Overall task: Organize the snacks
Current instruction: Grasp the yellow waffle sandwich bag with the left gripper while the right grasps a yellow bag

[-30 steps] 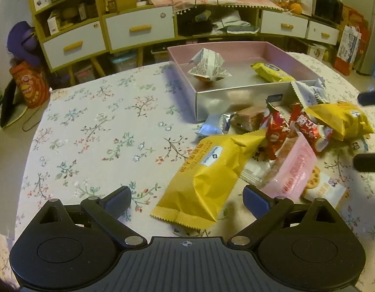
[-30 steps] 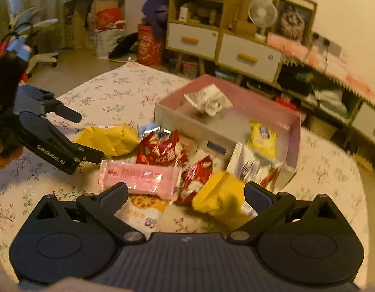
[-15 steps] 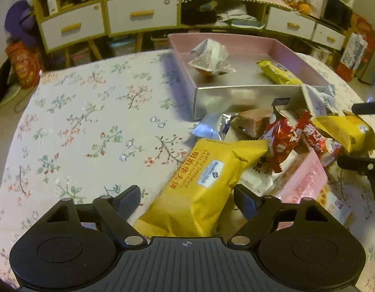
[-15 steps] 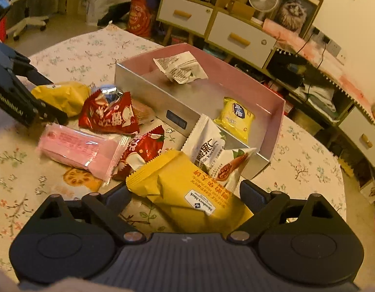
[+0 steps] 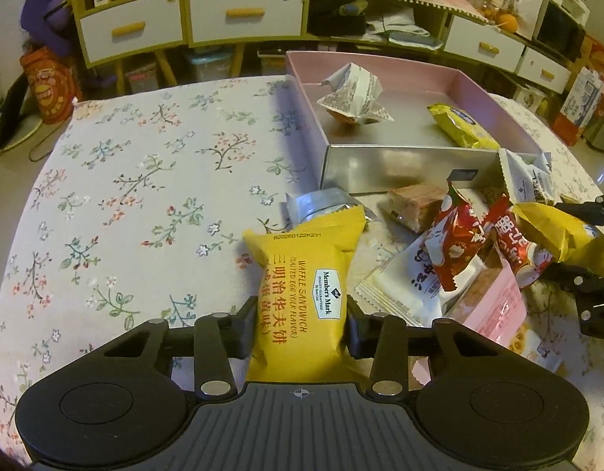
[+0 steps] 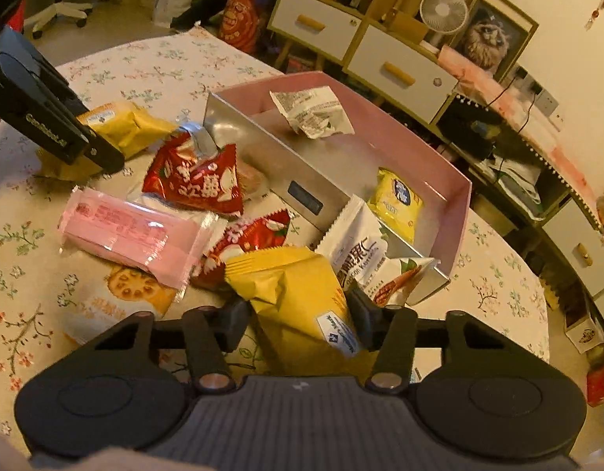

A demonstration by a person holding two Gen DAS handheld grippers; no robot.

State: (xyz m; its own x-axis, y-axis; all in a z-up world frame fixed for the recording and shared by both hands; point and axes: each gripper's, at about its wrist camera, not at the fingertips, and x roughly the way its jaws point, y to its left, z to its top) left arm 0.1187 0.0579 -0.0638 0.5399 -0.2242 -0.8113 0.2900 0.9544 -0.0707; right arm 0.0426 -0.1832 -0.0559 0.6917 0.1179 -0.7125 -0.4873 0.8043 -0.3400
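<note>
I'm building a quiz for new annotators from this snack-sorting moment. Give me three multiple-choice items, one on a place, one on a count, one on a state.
1. Where does the crumpled white wrapper lie?
A. inside the pink box
B. on the tablecloth beside the box
C. under the pink packet

2. How many snacks lie inside the pink box?
A. none
B. two
C. five

3. How does the left gripper stand?
A. wide open over bare cloth
B. shut on a red packet
C. shut on the yellow waffle sandwich packet

Answers:
1. A, since the wrapper sits on the box floor near its far corner.
2. B, since only the wrapper and a small yellow packet show in there.
3. C, since its jaws have just been closing and the pads press both sides of the yellow waffle sandwich packet.
</note>
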